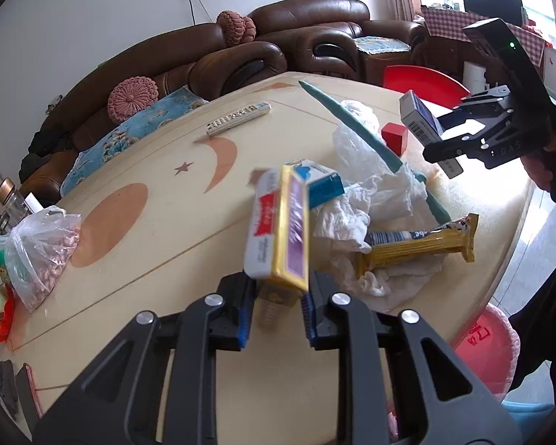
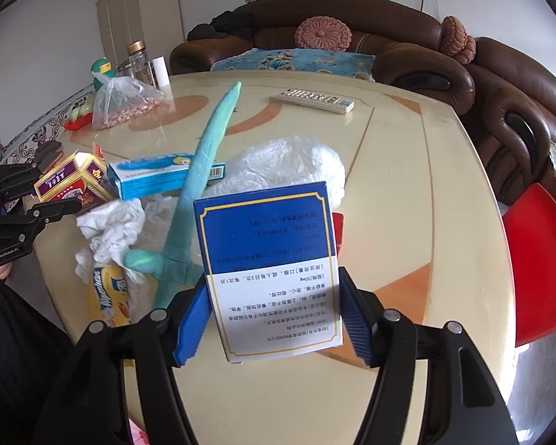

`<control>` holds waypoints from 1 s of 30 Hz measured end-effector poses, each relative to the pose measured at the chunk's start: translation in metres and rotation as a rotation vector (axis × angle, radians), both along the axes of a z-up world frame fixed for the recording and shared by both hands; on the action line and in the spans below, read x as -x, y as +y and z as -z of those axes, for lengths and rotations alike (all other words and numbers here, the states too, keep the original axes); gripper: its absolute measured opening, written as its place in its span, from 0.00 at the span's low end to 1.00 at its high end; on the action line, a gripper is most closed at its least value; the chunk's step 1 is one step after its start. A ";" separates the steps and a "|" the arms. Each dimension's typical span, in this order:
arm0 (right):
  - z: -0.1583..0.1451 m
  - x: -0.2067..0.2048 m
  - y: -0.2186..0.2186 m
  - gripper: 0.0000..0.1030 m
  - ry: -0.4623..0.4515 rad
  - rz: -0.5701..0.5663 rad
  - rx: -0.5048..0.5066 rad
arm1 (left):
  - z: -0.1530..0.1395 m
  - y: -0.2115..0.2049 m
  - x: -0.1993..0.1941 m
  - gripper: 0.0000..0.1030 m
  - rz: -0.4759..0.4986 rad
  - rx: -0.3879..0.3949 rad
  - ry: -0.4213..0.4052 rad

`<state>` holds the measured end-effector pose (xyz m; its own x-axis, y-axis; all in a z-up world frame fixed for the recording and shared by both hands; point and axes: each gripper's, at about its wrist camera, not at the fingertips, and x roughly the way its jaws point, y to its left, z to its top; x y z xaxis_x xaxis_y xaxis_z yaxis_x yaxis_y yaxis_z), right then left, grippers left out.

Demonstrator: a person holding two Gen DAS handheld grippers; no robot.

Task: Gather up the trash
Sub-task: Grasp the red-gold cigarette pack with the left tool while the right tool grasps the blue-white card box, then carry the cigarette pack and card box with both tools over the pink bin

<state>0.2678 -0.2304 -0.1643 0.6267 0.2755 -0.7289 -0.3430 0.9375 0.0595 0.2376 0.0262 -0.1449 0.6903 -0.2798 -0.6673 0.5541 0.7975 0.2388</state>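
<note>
gold box (image 1: 283, 237) and blue-white box (image 2: 270, 270) held aloft

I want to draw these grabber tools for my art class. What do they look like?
Both are black, angular frames with triangle cut-outs and shiny silver bolts. The left gripper and the right gripper have blue ribbed pads inside the fingers. From the left camera, the right one has a pistol-style black handle, pale lettering and a tiny green light. The person wears dark clothing.

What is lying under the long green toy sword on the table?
Under the green toy sword lie a light blue box, crumpled white tissue and a clear plastic bag. Anything beneath those is covered.
</note>
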 end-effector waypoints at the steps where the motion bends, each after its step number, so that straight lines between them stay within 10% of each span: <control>1: -0.002 0.001 0.001 0.60 -0.004 0.014 0.003 | -0.001 0.001 0.001 0.21 -0.004 0.008 -0.001; 30: -0.072 0.089 0.027 0.60 -0.155 0.321 -0.008 | -0.057 0.011 0.046 0.19 -0.175 0.167 -0.067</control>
<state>0.1792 -0.2032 -0.0919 0.7856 0.0523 -0.6166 -0.0370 0.9986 0.0375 0.1914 0.0373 -0.0884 0.7791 -0.2547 -0.5729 0.3913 0.9115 0.1268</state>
